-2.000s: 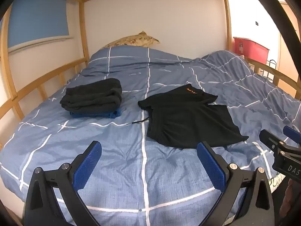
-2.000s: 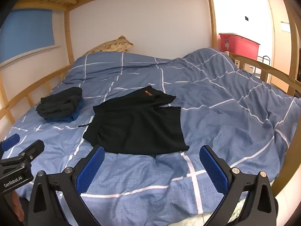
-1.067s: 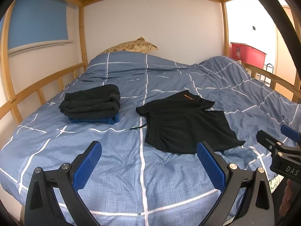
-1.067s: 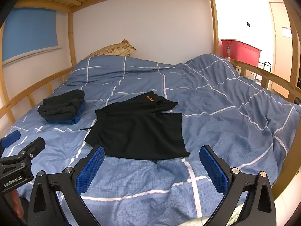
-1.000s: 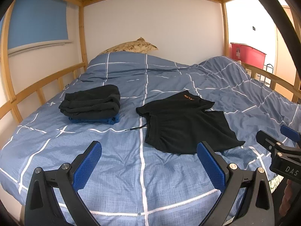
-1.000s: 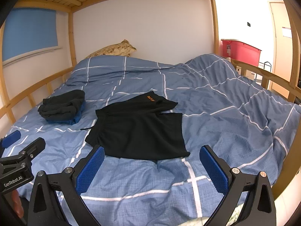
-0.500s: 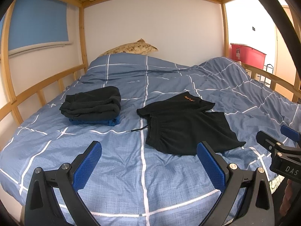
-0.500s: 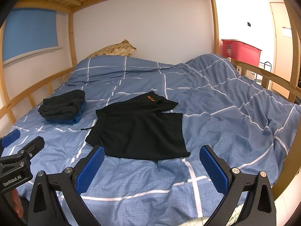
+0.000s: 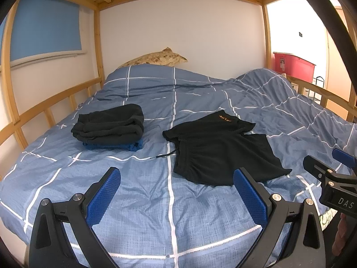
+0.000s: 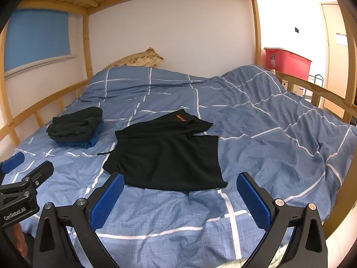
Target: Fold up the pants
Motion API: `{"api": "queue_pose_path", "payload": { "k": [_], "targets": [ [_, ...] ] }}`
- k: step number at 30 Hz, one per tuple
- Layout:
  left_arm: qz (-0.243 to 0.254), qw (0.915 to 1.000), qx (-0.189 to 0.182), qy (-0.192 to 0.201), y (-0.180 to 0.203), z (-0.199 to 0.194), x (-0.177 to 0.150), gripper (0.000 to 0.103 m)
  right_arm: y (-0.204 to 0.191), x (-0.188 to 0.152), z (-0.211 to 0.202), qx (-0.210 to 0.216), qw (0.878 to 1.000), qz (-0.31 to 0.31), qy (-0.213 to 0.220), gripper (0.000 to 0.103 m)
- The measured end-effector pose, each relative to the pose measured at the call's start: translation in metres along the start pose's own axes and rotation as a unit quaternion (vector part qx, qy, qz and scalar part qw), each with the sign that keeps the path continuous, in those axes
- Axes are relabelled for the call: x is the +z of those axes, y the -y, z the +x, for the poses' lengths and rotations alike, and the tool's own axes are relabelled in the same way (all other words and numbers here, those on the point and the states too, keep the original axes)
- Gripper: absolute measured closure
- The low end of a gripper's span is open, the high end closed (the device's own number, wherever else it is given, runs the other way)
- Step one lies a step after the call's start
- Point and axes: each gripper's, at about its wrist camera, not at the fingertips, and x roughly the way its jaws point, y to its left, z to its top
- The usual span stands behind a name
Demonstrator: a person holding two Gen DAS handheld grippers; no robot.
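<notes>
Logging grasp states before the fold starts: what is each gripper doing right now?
Left gripper: open, holding nothing, above the duvet.
Right gripper: open, holding nothing, short of the black shorts.

Left gripper [image 9: 177, 195] and right gripper [image 10: 180, 197] hover side by side, jaws spread wide, empty, pointing toward 12 o'clock.
</notes>
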Motion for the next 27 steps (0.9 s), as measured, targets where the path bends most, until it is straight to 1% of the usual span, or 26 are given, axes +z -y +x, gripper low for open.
{"api": "queue_pose_path", "payload": {
  "k": [17,27],
  "targets": [
    [0.009,0.9999,0.004,0.004,0.004,0.001,0.001,0.0,-0.001,0.0,0.001,0.0,1.0,0.0,0.001,0.001],
    [0.006,1.0,0.003,-0.007,0.004,0.012,-0.006,0.0,-0.006,0.0,0.005,0.0,1.0,-0.001,-0.008,0.001]
  ]
}}
